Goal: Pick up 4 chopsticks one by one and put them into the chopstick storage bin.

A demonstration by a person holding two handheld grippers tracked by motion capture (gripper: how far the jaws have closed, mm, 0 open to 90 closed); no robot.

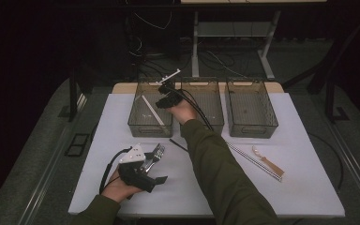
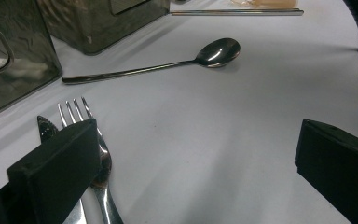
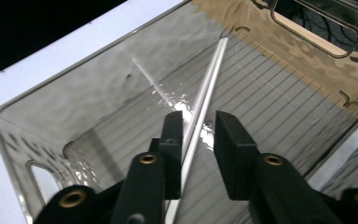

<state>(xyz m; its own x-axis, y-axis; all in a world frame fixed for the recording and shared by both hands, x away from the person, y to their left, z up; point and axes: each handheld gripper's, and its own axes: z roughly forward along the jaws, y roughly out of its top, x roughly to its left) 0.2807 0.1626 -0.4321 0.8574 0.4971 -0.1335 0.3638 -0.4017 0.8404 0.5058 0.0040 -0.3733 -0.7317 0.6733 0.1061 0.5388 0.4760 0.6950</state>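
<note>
A pale chopstick (image 3: 209, 79) lies slanted in the left clear bin (image 3: 98, 93), also seen as chopstick (image 1: 152, 110) in bin (image 1: 136, 123). My right gripper (image 3: 199, 126) hangs over it, jaws a little apart with the stick between them and not pinched; from above it is gripper (image 1: 166, 101) at the bin's right rim. My left gripper (image 2: 196, 154) rests low on the table, wide open, its left jaw over a metal fork (image 2: 81, 112) and a knife (image 2: 44, 126). In the high view this gripper (image 1: 155, 169) sits near the front left by the cutlery (image 1: 153, 154).
A long dark spoon (image 2: 177, 60) lies on the white table past the fork. Two more clear bins, middle (image 1: 206, 82) and right (image 1: 251, 110), stand in a row. A chopstick pair (image 1: 253, 159) and a white spoon (image 1: 258, 151) lie at the right.
</note>
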